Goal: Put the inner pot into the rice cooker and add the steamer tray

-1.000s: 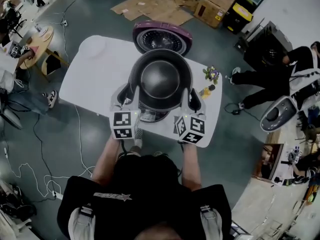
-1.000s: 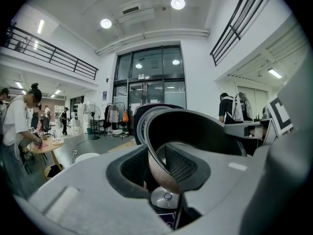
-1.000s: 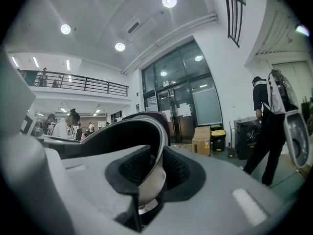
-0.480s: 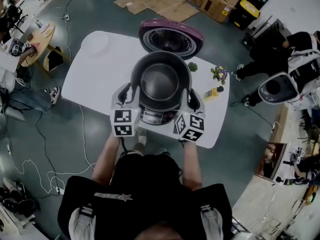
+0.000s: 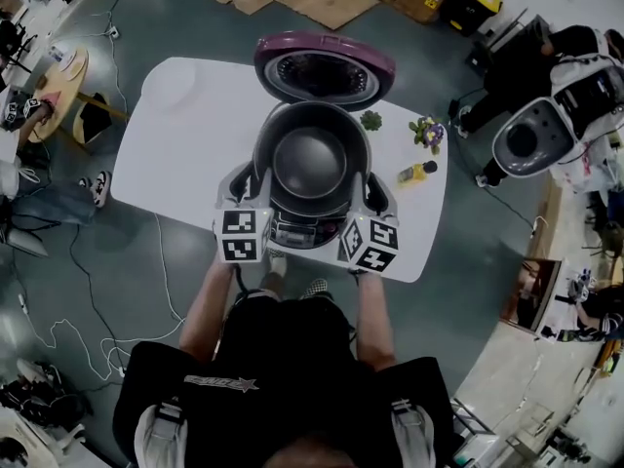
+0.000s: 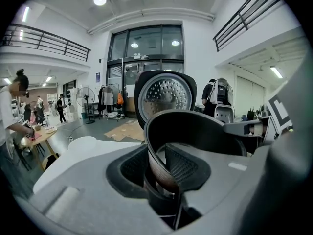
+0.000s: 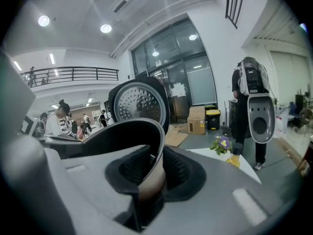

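Dark round metal inner pot [image 5: 310,164] at frame centre, over the open purple-lidded rice cooker [image 5: 325,66] on the white table [image 5: 185,135] — left gripper [image 5: 244,188] and right gripper [image 5: 375,193] each clenched on its rim.

White table [image 5: 185,154]: open rice cooker [image 5: 322,71] at middle. Small green plant [image 5: 370,120], purple flowers [image 5: 426,132], yellow bottle [image 5: 416,173] on right side. White round dish [image 5: 174,84] at far left corner.

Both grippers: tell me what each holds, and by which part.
Both hold the dark round metal inner pot by its rim: the left gripper clamps the left side, the right gripper the right side.
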Action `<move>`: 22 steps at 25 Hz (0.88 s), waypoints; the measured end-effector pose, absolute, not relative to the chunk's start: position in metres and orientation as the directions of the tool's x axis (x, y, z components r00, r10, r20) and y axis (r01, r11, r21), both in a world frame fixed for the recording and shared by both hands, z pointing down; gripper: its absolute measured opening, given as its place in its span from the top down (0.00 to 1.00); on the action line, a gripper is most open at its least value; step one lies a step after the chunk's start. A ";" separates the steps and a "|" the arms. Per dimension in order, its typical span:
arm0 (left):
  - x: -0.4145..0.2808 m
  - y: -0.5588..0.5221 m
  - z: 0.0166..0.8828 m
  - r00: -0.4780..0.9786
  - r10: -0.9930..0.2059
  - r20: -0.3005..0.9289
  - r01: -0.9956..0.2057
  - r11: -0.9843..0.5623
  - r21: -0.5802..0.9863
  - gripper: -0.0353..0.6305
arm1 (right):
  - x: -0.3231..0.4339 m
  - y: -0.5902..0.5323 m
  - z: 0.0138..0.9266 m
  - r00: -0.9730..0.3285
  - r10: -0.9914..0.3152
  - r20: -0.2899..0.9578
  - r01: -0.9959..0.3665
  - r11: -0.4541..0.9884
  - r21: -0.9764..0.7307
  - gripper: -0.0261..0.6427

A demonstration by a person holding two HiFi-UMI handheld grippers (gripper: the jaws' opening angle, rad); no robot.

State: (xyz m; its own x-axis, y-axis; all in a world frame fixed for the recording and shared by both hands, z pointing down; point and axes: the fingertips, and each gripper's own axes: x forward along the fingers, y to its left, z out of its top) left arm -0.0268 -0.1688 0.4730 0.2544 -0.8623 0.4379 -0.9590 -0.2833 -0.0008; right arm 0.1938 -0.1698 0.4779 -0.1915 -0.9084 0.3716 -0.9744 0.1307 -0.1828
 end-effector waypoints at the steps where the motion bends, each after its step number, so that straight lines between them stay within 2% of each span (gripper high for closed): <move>1: -0.026 -0.171 0.476 0.258 -0.857 0.446 -0.957 -0.289 0.001 0.77 | 0.194 -0.171 0.482 -0.191 -0.904 0.382 -0.975 0.129 -0.184 0.83; 22: -0.031 -0.200 0.544 0.273 -0.716 0.643 -0.946 -0.322 0.043 0.76 | 0.186 -0.195 0.551 -0.241 -0.767 0.595 -0.966 0.131 -0.223 0.81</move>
